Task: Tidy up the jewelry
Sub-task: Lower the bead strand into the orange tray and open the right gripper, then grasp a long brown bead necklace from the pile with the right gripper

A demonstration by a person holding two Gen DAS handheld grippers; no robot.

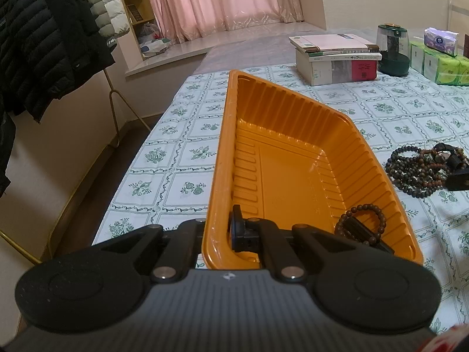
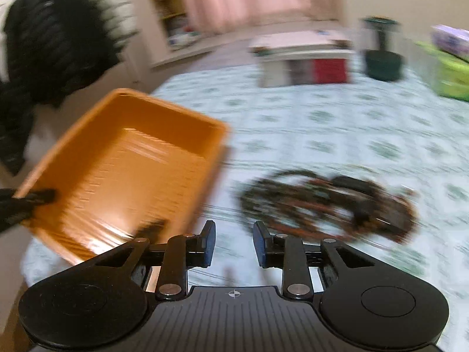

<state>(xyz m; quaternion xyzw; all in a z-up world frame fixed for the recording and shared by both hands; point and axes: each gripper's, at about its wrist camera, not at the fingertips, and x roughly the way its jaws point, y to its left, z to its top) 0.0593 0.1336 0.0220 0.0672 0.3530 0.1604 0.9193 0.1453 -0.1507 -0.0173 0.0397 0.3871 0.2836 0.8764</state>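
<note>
An orange ribbed plastic tray (image 1: 293,158) stands on the floral tablecloth. My left gripper (image 1: 225,230) is shut on the tray's near-left wall, one finger inside and the other behind the rim. A brown bead bracelet (image 1: 363,226) with a dark tassel lies in the tray's near right corner. A pile of dark and brown bead strings (image 1: 419,170) rests on the cloth to the right of the tray. The right wrist view is blurred: my right gripper (image 2: 234,242) is open with nothing between its fingers, just short of the bead pile (image 2: 328,202) and right of the tray (image 2: 126,161).
A stack of books (image 1: 337,58), a green-based jar (image 1: 392,50) and green tissue packs (image 1: 439,61) stand at the table's far side. Dark padded coats (image 1: 44,44) hang on a rack beyond the table's left edge (image 1: 140,152).
</note>
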